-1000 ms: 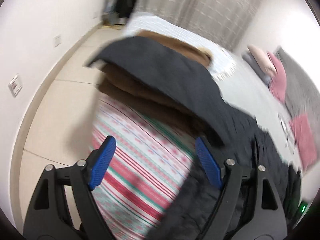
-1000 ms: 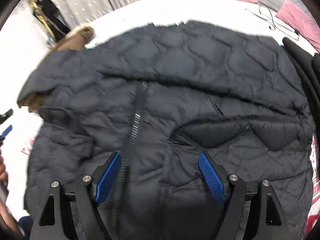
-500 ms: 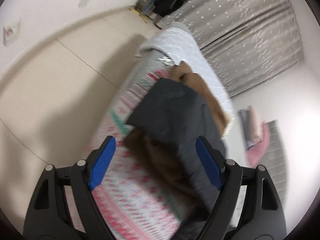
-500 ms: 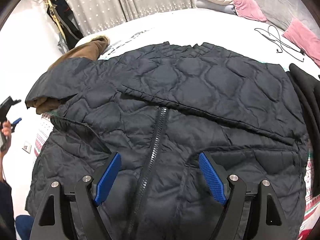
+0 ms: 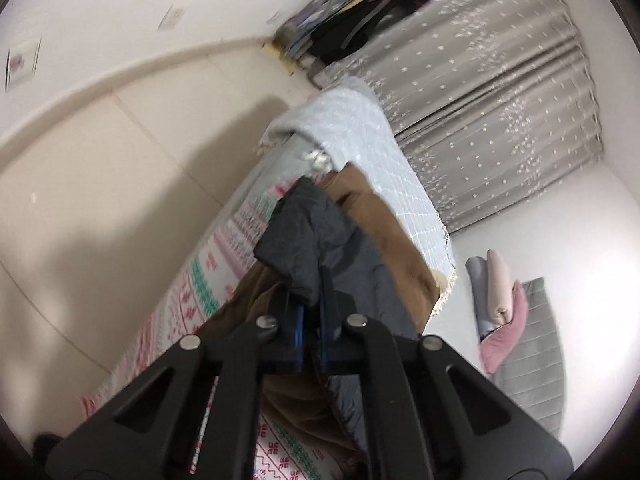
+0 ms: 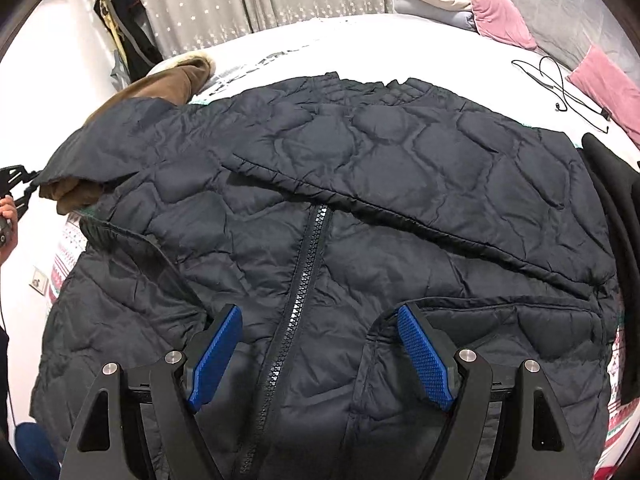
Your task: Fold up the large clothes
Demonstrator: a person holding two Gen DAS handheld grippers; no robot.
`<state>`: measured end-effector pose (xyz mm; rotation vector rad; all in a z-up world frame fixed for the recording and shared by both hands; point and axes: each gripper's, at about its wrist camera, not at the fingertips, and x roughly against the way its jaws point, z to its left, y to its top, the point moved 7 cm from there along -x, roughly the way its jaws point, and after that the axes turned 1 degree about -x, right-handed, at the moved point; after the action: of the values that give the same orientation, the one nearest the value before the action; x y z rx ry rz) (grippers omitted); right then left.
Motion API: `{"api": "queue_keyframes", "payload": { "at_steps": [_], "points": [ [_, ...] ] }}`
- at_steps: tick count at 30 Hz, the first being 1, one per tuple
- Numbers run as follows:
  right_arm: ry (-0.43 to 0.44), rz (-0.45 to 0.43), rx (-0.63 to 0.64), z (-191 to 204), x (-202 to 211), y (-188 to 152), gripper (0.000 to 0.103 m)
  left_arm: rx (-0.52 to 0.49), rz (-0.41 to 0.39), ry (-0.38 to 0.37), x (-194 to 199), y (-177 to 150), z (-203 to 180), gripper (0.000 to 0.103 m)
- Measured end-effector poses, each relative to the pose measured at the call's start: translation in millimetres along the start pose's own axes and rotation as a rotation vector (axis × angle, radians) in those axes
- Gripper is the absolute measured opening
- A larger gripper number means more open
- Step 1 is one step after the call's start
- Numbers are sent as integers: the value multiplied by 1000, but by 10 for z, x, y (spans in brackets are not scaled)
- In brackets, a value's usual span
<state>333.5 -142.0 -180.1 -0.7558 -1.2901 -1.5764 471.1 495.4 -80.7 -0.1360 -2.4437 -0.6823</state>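
The jacket's sleeve end has just been clamped by the left tool, readied for folding; the right tool is held apart above the zipper.

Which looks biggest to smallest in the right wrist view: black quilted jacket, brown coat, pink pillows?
1. black quilted jacket
2. brown coat, mostly hidden
3. pink pillows, farther away, so ranks two and three are unsure.

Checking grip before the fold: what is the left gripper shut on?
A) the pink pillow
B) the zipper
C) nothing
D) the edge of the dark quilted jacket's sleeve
D: the left gripper has just closed, with the dark quilted jacket sleeve edge pinched between its pads.
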Motion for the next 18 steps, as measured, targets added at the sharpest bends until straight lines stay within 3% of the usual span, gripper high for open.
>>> {"api": "queue_keyframes", "payload": {
  "at_steps": [4,10,14,18],
  "points": [
    [11,-2,-46,-113,11,25,81,-158,-96,11,268,51,-505,5],
    [46,7,-115,-245,19,43,81,-358,-222,-93,774,-113,-1483,4],
    [69,-17,-147,-296,115,88,81,-505,-248,-209,1061,-528,-2197,5],
    [89,-38,-196,-416,210,129,81,-633,-214,-334,1236,-1168,-2838,4]
  ]
}}
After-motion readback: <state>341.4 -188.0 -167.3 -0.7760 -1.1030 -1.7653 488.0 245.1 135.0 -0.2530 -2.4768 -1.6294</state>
